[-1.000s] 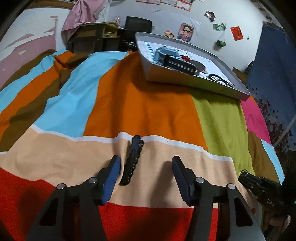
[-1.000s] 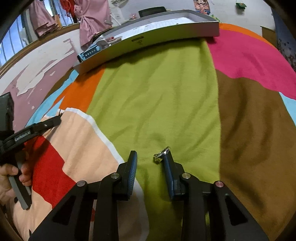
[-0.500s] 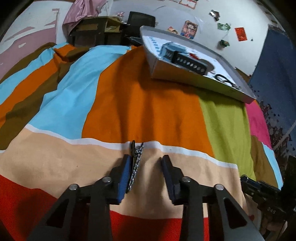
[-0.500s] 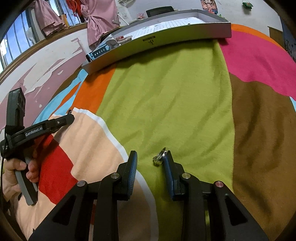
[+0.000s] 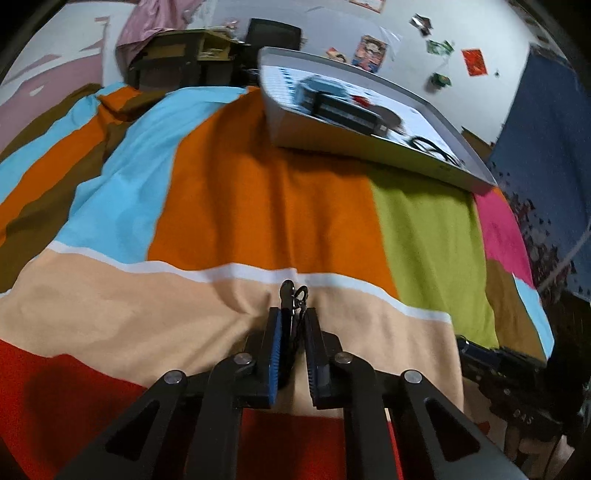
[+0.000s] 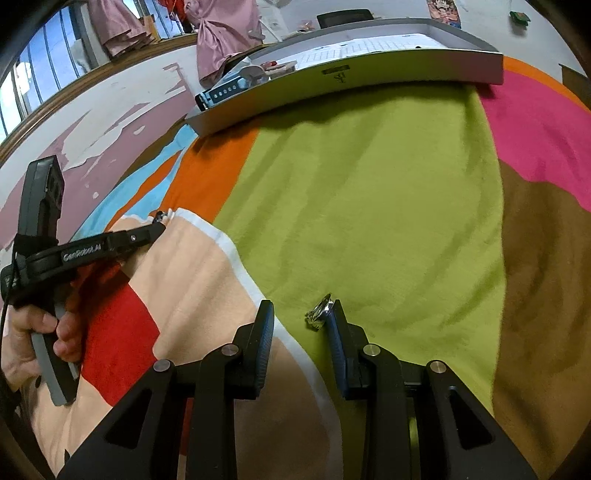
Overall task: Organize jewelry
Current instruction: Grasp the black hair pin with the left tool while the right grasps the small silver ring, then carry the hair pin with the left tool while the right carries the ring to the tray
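My left gripper [image 5: 293, 319] is shut on a black bracelet [image 5: 289, 295] with a small clasp, low over the peach stripe of the striped blanket [image 5: 258, 206]. The left gripper also shows in the right wrist view [image 6: 157, 225], at the left. My right gripper [image 6: 300, 321] is open over the green stripe. A small silver ring [image 6: 319, 314] lies between its fingers, against the inside of the right finger. A grey tray [image 5: 332, 140] at the far end of the blanket holds a watch [image 5: 343, 110] and other pieces; it also shows in the right wrist view [image 6: 343, 85].
A dark desk [image 5: 173, 62] and a black chair [image 5: 273, 33] stand behind the bed. Pink clothes [image 6: 221, 33] hang by the window. A blue patterned cloth [image 5: 546, 155] hangs at the right. The blanket lies wrinkled in broad colour stripes.
My left gripper has closed from wide open onto the black bracelet and moved forward a little. My right gripper has stayed open around the ring and barely shifted.
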Demonstrator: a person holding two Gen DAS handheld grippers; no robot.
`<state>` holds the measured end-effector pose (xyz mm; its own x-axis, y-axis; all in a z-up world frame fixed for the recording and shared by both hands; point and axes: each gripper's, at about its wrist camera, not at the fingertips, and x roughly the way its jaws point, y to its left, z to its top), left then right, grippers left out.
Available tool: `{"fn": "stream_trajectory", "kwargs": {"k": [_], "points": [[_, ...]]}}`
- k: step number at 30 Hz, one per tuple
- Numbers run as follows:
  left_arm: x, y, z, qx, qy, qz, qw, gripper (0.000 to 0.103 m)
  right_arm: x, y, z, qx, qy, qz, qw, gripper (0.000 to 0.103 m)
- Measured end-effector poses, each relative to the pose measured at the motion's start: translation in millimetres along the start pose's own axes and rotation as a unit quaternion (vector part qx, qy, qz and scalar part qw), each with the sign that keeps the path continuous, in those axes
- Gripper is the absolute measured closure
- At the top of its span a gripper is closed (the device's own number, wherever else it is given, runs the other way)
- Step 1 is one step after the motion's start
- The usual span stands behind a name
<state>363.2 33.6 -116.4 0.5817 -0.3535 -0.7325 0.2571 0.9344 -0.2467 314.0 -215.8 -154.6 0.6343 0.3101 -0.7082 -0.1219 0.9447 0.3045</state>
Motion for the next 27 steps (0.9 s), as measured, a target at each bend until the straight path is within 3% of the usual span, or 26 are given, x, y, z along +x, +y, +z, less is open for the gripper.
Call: {"fn": "stream_trajectory", "kwargs": {"k": [8,14,22,27], "points": [[-7.5,-8.2,-8.9,0.001,0.008,-0.022,0.9997,0.092,1.5,8.9,1.3,-0.006,-0.002,0.012,1.000,0.092],[-13.0,-33.1,-17.4,0.028,0.020,-0.037,0.9987,0.092,-4.4,10.7,-0.9,-0.009,-0.011,0.022,1.000,0.094],[-29.9,-43.2,-10.6,0.012,-0.009,-0.045,0.9989,0.092,-29.2,9.0,5.7,-0.013,-0.056,0.022,0.998,0.094],[-42.6,-52.3,10.7,0.007,-0.042,-0.037,0.9984,0.092,-43.7,5.6,21.0,-0.007,-0.081,0.019,0.997,0.094]]}}
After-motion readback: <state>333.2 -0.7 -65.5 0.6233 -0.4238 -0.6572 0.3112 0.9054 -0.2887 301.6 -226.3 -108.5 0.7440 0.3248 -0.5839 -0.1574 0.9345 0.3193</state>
